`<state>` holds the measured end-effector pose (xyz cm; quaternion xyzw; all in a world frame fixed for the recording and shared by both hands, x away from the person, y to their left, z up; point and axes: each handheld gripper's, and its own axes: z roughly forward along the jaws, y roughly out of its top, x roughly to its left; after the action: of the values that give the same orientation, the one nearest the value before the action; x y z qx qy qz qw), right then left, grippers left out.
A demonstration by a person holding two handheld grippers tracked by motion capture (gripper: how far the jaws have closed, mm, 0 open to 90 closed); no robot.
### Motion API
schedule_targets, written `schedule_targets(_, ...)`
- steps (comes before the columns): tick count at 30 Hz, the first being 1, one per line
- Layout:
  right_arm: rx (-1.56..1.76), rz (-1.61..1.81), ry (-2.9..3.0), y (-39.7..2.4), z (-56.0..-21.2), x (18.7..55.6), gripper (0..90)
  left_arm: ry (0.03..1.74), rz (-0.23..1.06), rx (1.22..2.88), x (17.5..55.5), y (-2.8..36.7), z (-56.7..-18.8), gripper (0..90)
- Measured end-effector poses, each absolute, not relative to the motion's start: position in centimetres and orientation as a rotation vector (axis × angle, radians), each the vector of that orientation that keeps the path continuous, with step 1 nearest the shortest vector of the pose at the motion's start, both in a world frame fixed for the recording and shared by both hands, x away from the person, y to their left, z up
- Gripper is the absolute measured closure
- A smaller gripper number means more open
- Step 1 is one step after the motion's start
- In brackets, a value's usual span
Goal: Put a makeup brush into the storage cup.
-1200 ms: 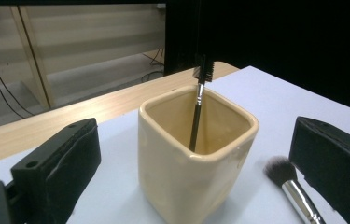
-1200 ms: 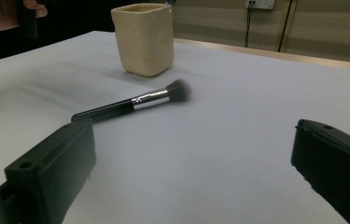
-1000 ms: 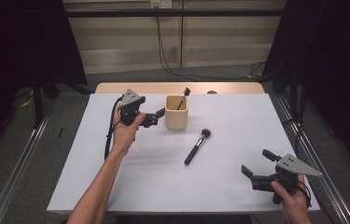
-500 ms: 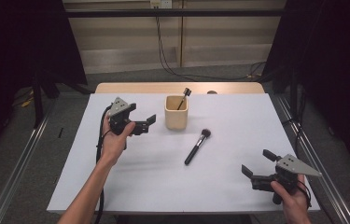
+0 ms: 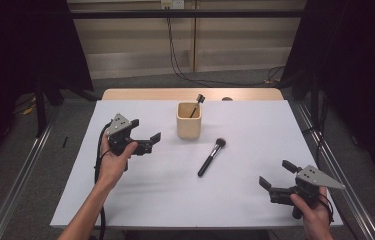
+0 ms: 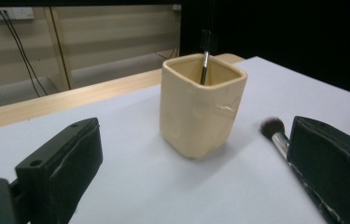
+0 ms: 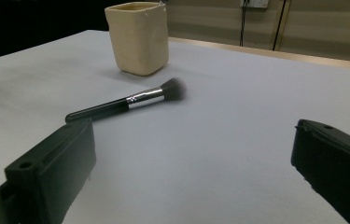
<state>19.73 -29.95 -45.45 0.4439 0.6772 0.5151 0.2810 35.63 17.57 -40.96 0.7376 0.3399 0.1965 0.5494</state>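
With both my left fingers (image 5: pixel 147 142) and right fingers (image 5: pixel 278 175) spread and empty, I should take the brush (image 5: pixel 211 156) lying between them, right of the cup (image 5: pixel 189 120), pinching mid-handle so it tips cleanly in.

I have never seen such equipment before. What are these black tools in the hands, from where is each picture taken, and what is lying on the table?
A person sits at a white table and holds a two-jaw gripper in each hand. The high view looks down from above: the left gripper and the right gripper are both open and hold nothing. The other two pictures come from cameras riding on the grippers, so the black blocks at their bottom edges are the jaws. On the table stands a cream cup with a small brush in it. A larger makeup brush lies beside the cup.
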Motion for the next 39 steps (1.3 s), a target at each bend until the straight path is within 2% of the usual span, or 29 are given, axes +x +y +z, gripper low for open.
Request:
schedule_targets(25,1.188,1.374,1.816,-29.7,-45.4,19.8,0.0,0.835,0.532,1.672,30.1,21.8,-41.5,3.2)
schedule_targets(39,1.203,1.374,1.796,-29.7,-45.4,20.0,0.0,0.846,0.559,1.693,27.7,23.9,-42.3,3.9)
